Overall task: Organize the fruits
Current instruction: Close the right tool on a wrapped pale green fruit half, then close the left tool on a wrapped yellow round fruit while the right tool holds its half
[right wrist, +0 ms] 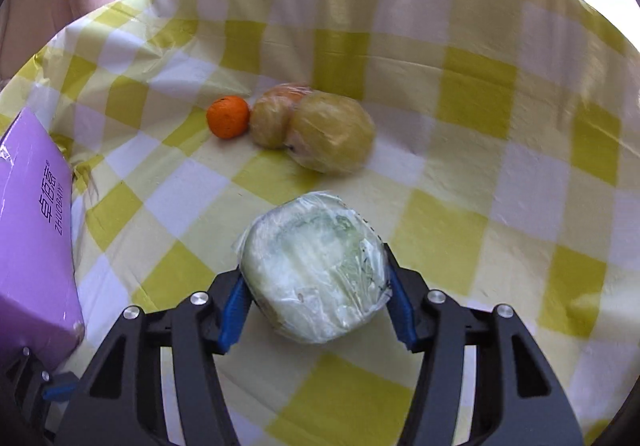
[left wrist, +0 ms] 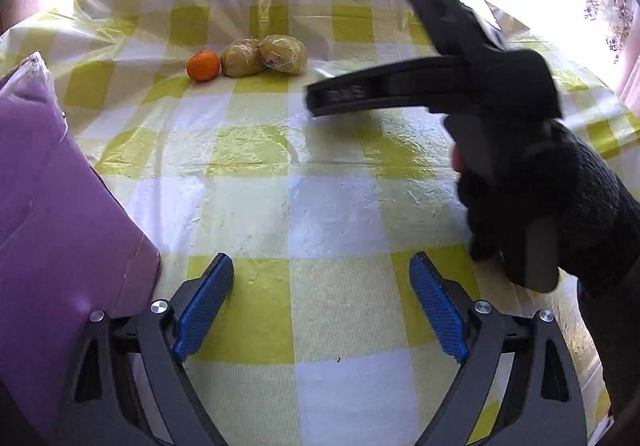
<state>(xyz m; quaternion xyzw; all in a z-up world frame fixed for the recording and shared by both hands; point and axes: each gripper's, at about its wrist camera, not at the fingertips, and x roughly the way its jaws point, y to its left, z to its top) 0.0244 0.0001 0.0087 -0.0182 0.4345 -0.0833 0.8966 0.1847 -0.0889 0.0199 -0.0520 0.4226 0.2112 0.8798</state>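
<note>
the right gripper (right wrist: 316, 310) clasps a pale green fruit wrapped in clear film (right wrist: 316, 270) between its blue pads (right wrist: 232, 320), above a yellow-and-white checked tablecloth (right wrist: 460, 150). farther along the cloth an orange (right wrist: 228, 117) sits just beside two yellowish wrapped fruits (right wrist: 332, 134), which press against each other. a purple box (right wrist: 32, 246) stands at the left edge. the left gripper (left wrist: 320, 310) hangs over bare cloth with its fingers spread wide and nothing between them, beside the box.
</note>
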